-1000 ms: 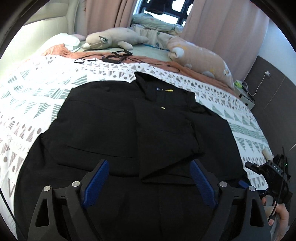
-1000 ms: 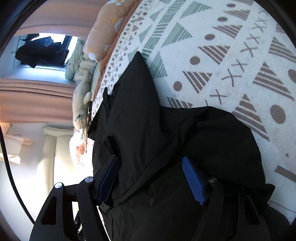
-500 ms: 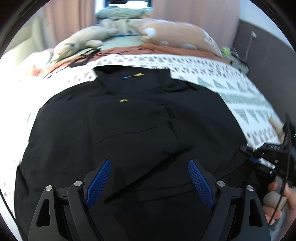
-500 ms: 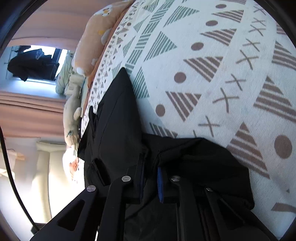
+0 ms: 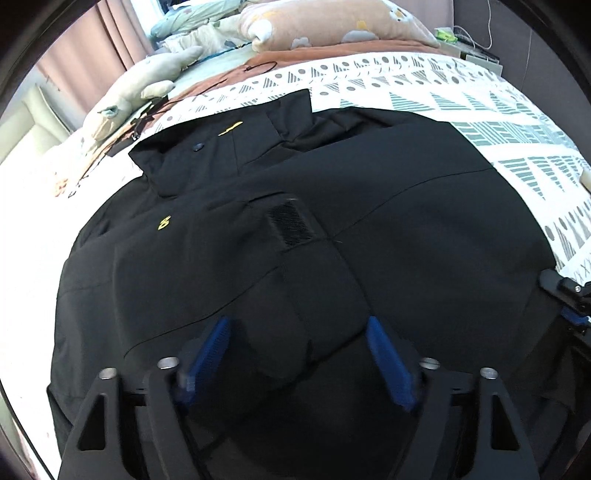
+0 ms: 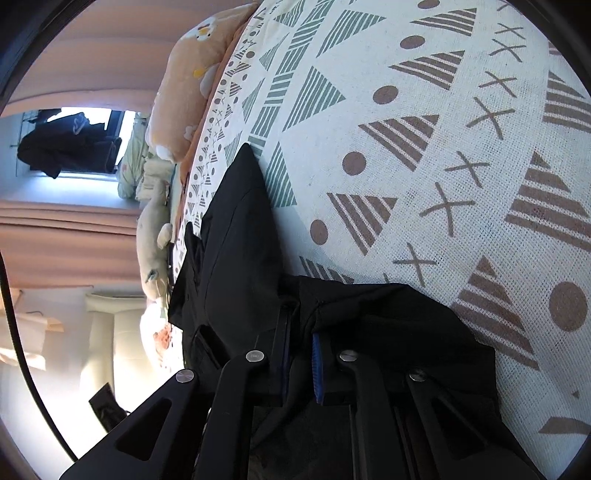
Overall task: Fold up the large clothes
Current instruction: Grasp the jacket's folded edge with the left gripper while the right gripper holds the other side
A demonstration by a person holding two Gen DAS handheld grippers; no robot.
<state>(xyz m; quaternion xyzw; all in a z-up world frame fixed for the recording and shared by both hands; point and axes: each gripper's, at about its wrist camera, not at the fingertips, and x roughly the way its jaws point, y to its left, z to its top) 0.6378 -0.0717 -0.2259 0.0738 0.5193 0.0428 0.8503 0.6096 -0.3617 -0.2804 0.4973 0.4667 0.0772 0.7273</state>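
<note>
A large black jacket (image 5: 406, 221) with small yellow marks lies spread on the patterned bedspread (image 5: 406, 81), collar toward the pillows. My left gripper (image 5: 297, 321) points down at its lower middle. The jaws are closing, with a raised fold of the black cloth between the blue pads (image 5: 384, 354), which are still apart from it. My right gripper (image 6: 301, 321) is shut on the jacket's (image 6: 236, 240) bunched side edge, which lies over the bedspread (image 6: 443, 147). Its black frame (image 5: 565, 295) shows at the right edge of the left wrist view.
A pale seal plush (image 5: 147, 81) and a peach plush pillow (image 5: 332, 22) lie at the head of the bed, with a black cable (image 5: 221, 79) beside them. Pink curtains and a window stand behind. Small items sit on a bedside unit (image 5: 476, 51) at the far right.
My left gripper has come lower and closer over the jacket, rolled, and its jaws have narrowed. My right gripper went from open to shut on the jacket's edge and has held still since.
</note>
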